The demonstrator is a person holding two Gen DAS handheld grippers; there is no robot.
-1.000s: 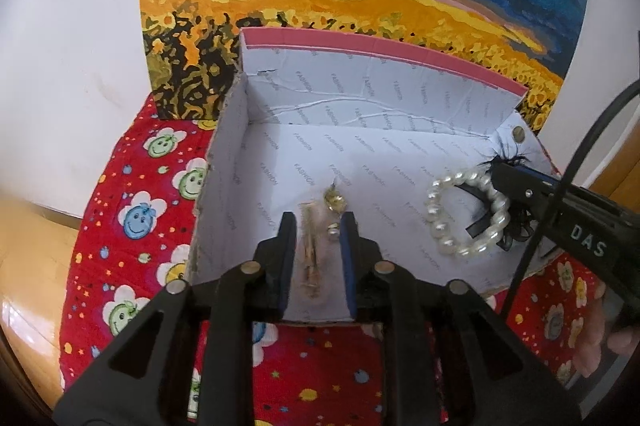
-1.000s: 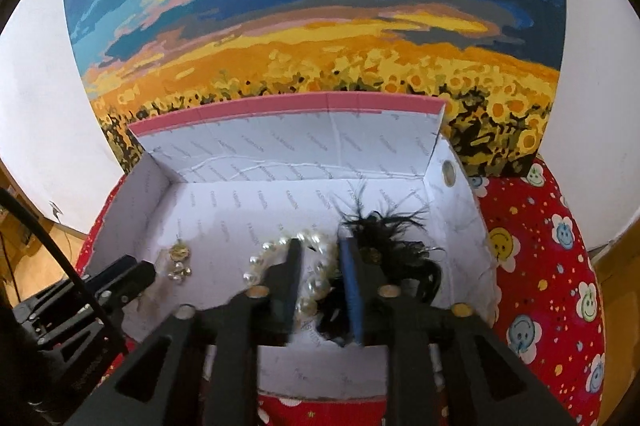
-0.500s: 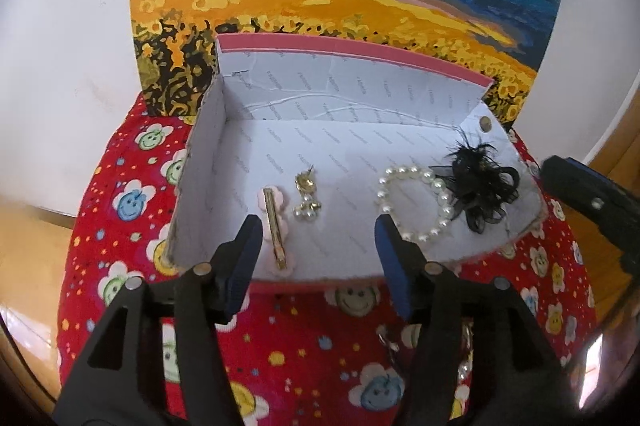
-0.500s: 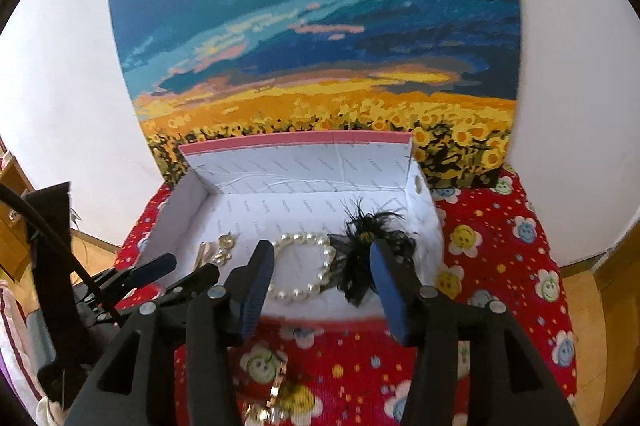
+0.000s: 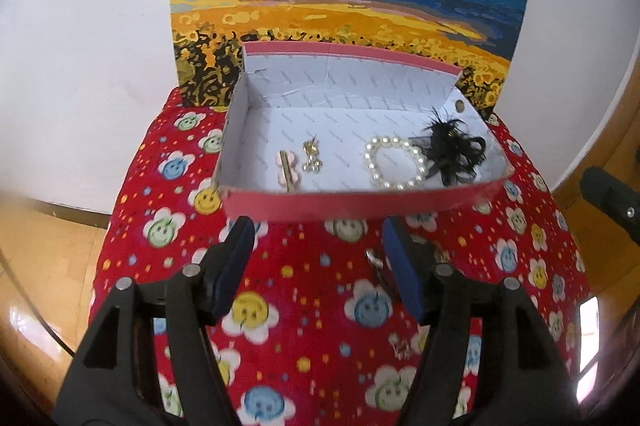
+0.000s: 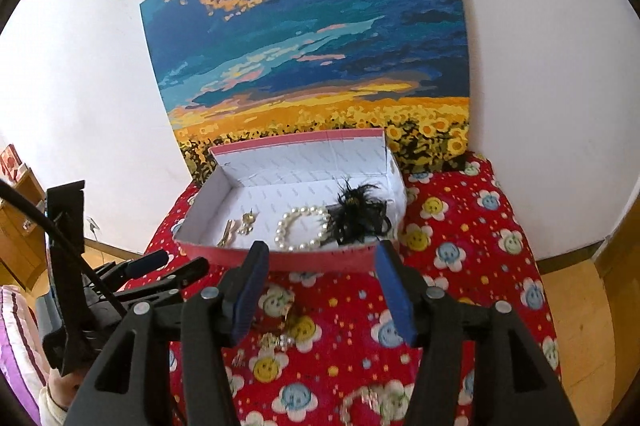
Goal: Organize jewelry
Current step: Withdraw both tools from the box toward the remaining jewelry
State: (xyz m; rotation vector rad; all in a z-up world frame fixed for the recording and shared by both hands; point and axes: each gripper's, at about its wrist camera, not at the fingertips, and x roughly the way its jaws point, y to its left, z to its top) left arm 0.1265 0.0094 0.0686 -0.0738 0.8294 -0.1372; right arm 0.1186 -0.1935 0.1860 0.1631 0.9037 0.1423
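A pink box with a white lining [image 5: 360, 204] [image 6: 280, 260] sits on the red cloth. Inside lie a pink hair clip [image 5: 286, 170], gold-and-pearl earrings [image 5: 312, 156] [image 6: 247, 222], a pearl bracelet [image 5: 394, 164] [image 6: 302, 228] and a black feather piece [image 5: 454, 150] [image 6: 360, 214]. My left gripper [image 5: 320, 258] is open and empty, in front of the box. My right gripper [image 6: 320, 286] is open and empty, also in front of the box. Loose jewelry [image 6: 276, 340] lies on the cloth under the right gripper, and a bracelet [image 6: 366, 400] lies nearer.
The red smiley-flower cloth [image 5: 304, 326] covers a small table. A sunflower painting [image 6: 312, 66] leans on the white wall behind the box. Wooden floor [image 5: 44, 266] shows at the left. A small metal piece [image 5: 374, 260] lies by the left gripper's right finger.
Both grippers opened, letting go of the hair clip and the feather piece inside the box, and drew back out of the box toward me.
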